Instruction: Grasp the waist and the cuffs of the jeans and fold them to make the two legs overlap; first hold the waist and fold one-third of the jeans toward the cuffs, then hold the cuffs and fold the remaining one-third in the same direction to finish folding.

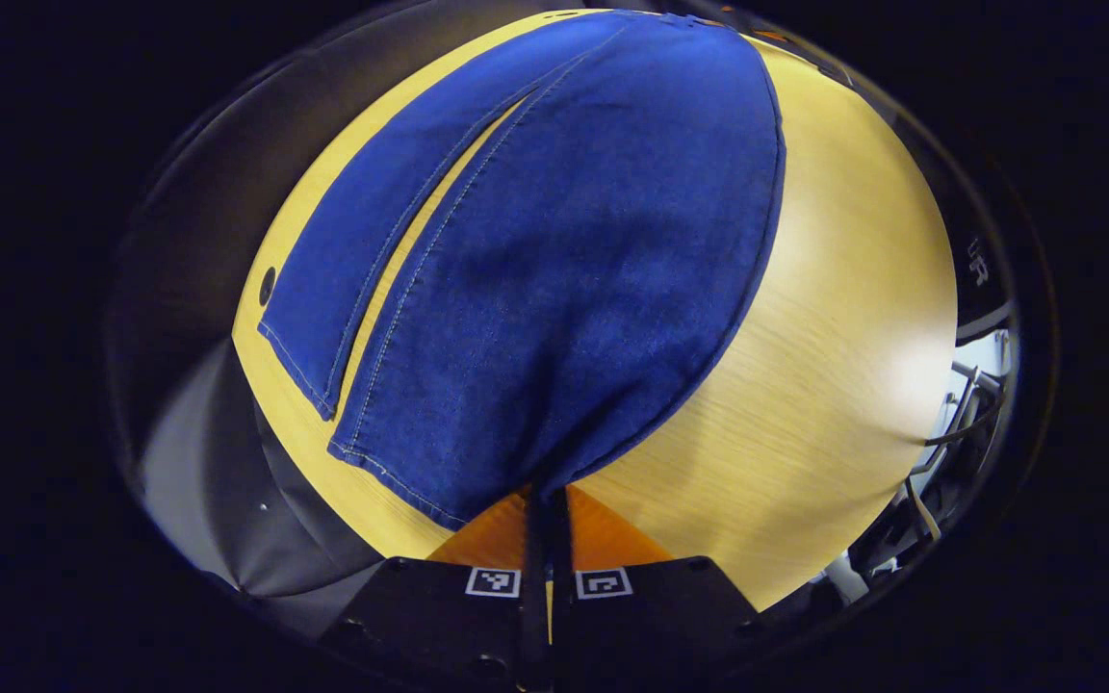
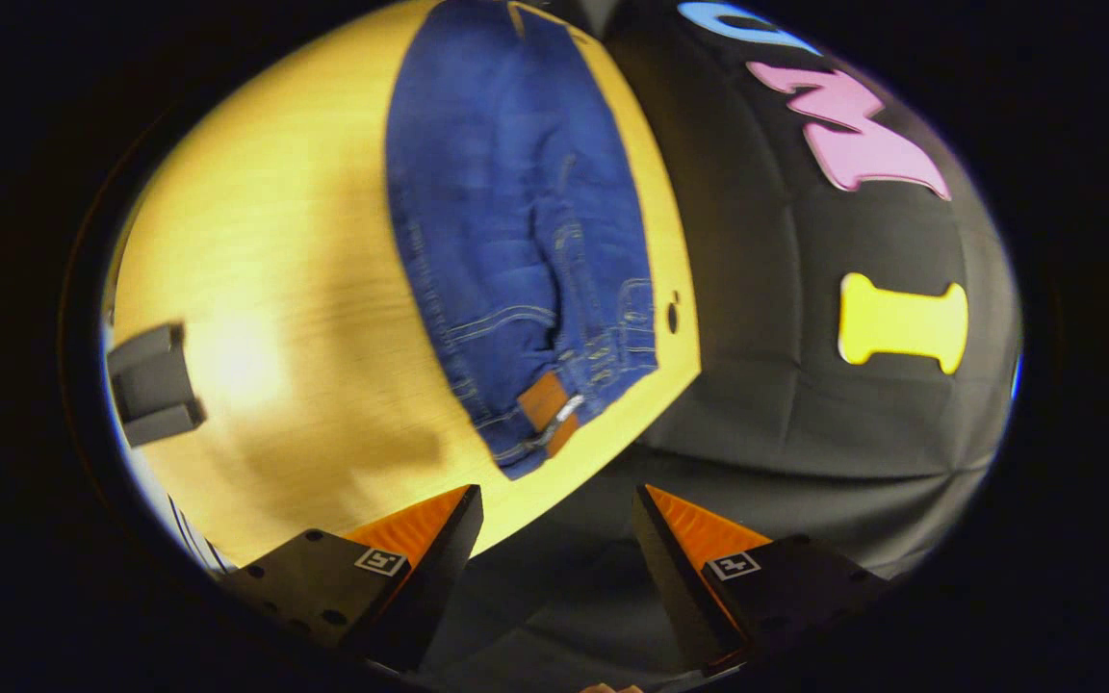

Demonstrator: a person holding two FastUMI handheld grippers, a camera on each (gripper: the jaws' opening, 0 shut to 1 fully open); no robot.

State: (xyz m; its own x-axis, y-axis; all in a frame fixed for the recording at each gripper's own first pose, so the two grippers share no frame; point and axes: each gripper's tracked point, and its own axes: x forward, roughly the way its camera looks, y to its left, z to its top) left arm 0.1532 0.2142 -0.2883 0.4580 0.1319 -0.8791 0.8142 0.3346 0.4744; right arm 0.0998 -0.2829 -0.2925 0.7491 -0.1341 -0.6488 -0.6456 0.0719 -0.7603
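Left gripper view: left tool (image 1: 547,500) at bottom centre of the frame, fingers pressed together on the hem of the nearer leg of the jeans (image 1: 564,260), clenched on the denim, cloth pulled to a point right at the tips. Jeans run from there up to the top centre of the frame, lying on the tabletop (image 1: 834,385). Two legs side by side, not overlapping yet: the wide nearer leg fills the middle, the narrower second leg (image 1: 362,250) sits to its left with a thin strip of tabletop showing between them. Cuff of the second leg ends at left of centre. Small dark hole (image 1: 268,285) in the tabletop just left of that leg. Cables and a metal frame (image 1: 959,423) at the right edge, off the tabletop.

Right gripper view: right tool (image 2: 559,520) at bottom centre, fingers spread wide apart, released, nothing between them. It hangs over the tabletop edge, clear of the denim. Waist end of the jeans lies just above it in the middle of the frame, with a brown waistband patch (image 2: 547,404) and a back pocket nearest the tool; the legs stretch away to the top centre. A grey block (image 2: 152,385), blurred, at the left edge.
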